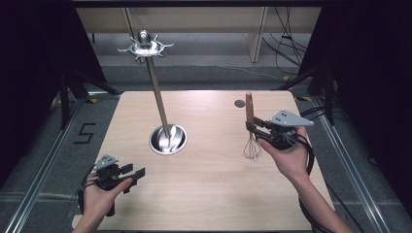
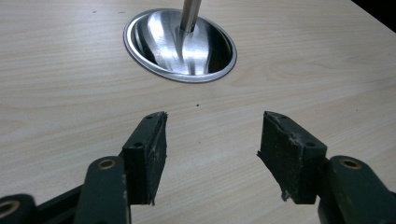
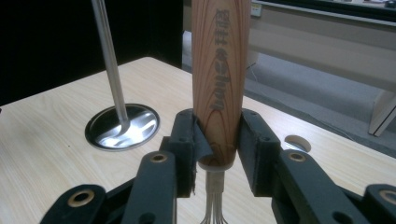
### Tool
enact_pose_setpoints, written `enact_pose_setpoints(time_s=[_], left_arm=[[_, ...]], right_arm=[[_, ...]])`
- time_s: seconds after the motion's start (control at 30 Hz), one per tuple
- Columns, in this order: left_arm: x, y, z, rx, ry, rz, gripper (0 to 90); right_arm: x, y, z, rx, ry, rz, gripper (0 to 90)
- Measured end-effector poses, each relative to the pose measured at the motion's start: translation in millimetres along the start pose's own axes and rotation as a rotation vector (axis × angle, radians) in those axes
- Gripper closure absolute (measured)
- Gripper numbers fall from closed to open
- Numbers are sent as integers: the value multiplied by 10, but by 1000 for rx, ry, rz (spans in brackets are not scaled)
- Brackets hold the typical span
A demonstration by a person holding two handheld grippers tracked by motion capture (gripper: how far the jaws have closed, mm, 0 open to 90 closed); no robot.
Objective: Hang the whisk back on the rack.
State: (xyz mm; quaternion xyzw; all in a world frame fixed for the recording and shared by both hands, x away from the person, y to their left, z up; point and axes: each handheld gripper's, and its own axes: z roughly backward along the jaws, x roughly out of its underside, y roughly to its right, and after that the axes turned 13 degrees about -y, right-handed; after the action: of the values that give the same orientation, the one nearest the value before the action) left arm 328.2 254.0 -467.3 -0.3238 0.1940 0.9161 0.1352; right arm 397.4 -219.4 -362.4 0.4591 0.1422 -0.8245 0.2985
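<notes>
A whisk with a wooden handle [image 1: 249, 108] and wire loops [image 1: 251, 148] hangs upright above the right side of the table, wires down. My right gripper [image 1: 252, 126] is shut on the lower end of the handle [image 3: 217, 84], with a pad on each side. A steel utensil stand rises from a round base [image 1: 168, 139] at the table's middle, its pole [image 1: 158, 90] leaning and topped by a ring of hooks [image 1: 145, 47]. My left gripper [image 1: 137, 174] stands open near the front left, empty, its fingertips [image 2: 152, 140] pointing at the stand's base [image 2: 180, 44].
The light wooden table [image 1: 209, 194] has a small round cable hole [image 1: 239, 103] near its far edge, behind the whisk. Dark curtains flank both sides, and cables lie on the floor at the back right. Metal rails run along the floor left and right.
</notes>
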Motion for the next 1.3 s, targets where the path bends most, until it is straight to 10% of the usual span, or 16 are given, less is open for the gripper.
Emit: enact_pose_setpoints(time_s=[0.33, 0.57, 0.97, 1.3], left_arm=[[-316, 279, 128, 88, 210, -61, 365], [-924, 919, 217, 211, 321, -231, 448], [-1449, 1765, -41, 332, 321, -390, 533], [-1574, 1966, -356, 316, 286, -376, 565]], right_arm=[[-116, -186, -89, -20, 20, -12, 695], [-181, -324, -151, -61, 39, 40, 695], [-138, -431, -164, -85, 31, 31, 695], [-98, -493, -185, -100, 13, 53, 695]])
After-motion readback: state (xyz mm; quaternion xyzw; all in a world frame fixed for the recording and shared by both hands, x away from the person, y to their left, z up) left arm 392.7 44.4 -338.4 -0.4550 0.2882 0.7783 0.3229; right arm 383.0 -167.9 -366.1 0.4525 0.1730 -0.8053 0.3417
